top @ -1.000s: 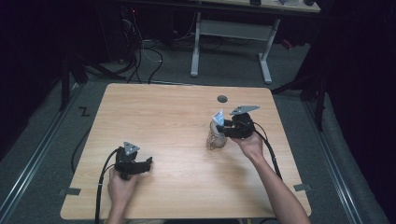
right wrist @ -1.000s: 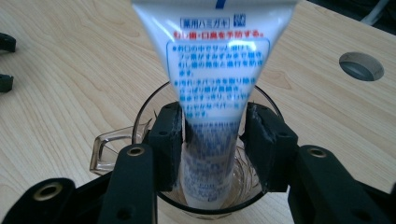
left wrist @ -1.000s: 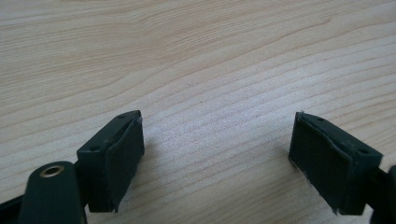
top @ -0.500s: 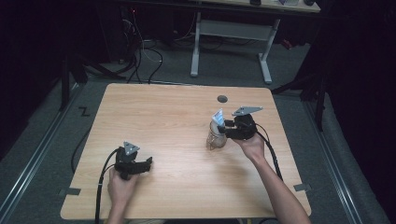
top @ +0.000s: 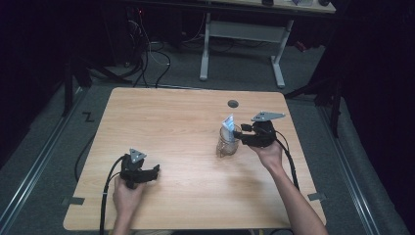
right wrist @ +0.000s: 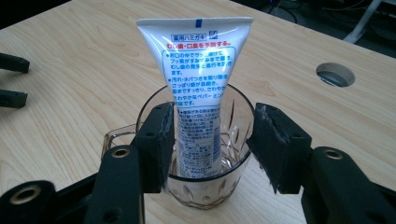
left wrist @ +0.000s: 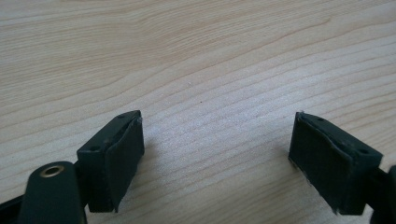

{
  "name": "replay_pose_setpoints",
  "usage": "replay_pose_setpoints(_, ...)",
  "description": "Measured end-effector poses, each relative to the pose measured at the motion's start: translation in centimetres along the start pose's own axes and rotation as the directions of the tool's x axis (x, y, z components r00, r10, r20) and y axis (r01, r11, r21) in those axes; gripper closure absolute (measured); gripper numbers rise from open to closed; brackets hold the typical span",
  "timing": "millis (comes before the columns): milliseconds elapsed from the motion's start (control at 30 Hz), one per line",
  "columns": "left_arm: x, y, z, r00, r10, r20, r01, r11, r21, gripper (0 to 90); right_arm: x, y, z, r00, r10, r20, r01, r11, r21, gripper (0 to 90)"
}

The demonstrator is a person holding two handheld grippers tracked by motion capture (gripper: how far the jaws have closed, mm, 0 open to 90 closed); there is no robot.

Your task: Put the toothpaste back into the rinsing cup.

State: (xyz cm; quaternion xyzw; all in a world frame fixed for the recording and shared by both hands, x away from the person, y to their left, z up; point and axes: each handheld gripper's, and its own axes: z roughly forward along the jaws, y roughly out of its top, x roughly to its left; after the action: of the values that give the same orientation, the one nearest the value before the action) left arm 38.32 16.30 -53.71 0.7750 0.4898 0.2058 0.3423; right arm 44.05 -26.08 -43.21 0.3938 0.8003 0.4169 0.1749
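Clear cut-glass mug (right wrist: 205, 154), glossy white tube (right wrist: 198, 88) upright inside; right gripper (right wrist: 210, 144) fingers apart, seemingly ungripped; left gripper (left wrist: 219, 158) fingers wide, empty

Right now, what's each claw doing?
Left claw: open, holding nothing, over the table.
Right claw: open around the toothpaste tube in the glass mug.

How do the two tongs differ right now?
The left tongs rest low near the table's front-left, spread wide over bare wood, with nothing between them. The right tongs are further back on the right, with one jaw inside and one outside a clear glass mug holding a white tube; whether they pinch its wall is unclear. Both are black, hand-held and cabled.
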Motion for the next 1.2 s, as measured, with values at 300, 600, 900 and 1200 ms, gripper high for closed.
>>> replay_pose_setpoints(300,0.0,0.0,0.0,1.0,0.0,0.0,0.0,1.0,0.0,18.0,-0.6,-0.4,-1.5,0.9992,0.038,0.011,-0.038,0.999,-0.035,49.3)
replay_pose_setpoints(600,0.0,0.0,0.0,1.0,0.0,0.0,0.0,1.0,0.0,18.0,-0.8,-1.0,-2.6,0.9975,0.067,0.025,-0.065,0.997,-0.043,49.7)
replay_pose_setpoints(900,0.0,0.0,0.0,1.0,0.0,0.0,0.0,1.0,0.0,18.0,-1.0,-1.7,-3.7,0.996,0.083,0.034,-0.081,0.995,-0.06,50.3)
replay_pose_setpoints(1200,0.0,0.0,0.0,1.0,0.0,0.0,0.0,1.0,0.0,18.0,-1.3,-2.6,-4.7,0.9937,0.105,0.042,-0.101,0.992,-0.078,50.7)
